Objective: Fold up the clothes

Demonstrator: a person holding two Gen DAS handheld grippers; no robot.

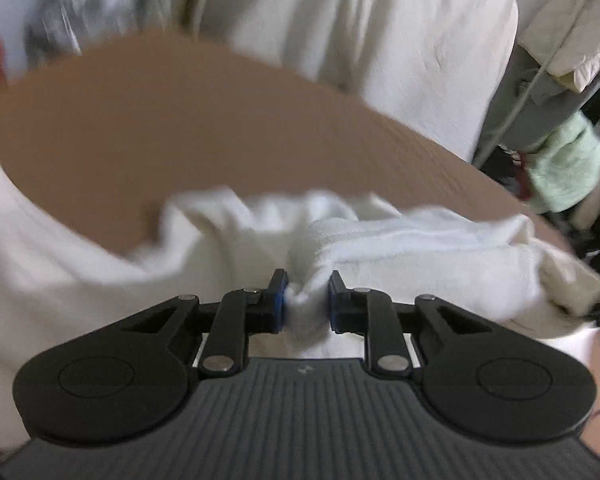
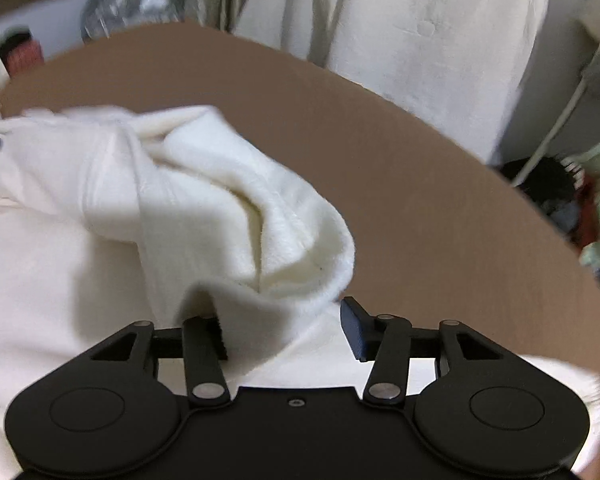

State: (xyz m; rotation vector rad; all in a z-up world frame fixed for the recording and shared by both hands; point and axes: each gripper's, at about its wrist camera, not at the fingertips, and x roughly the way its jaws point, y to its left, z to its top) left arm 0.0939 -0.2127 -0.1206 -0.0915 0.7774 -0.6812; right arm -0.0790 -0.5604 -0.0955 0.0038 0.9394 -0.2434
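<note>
Between left hand-held gripper (image 1: 307, 298) pads — white garment (image 1: 380, 240), pinched

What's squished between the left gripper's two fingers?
A bunched fold of the white garment, pinched between the left gripper fingers, seen in the left wrist view.

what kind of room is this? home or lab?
Most likely a home, perhaps a bedroom or laundry corner. A white fleecy garment lies on a brown tabletop, pale cloth, maybe a curtain or covered furniture, hangs behind it, and more clothes, one mint green, are heaped at the right.
</note>
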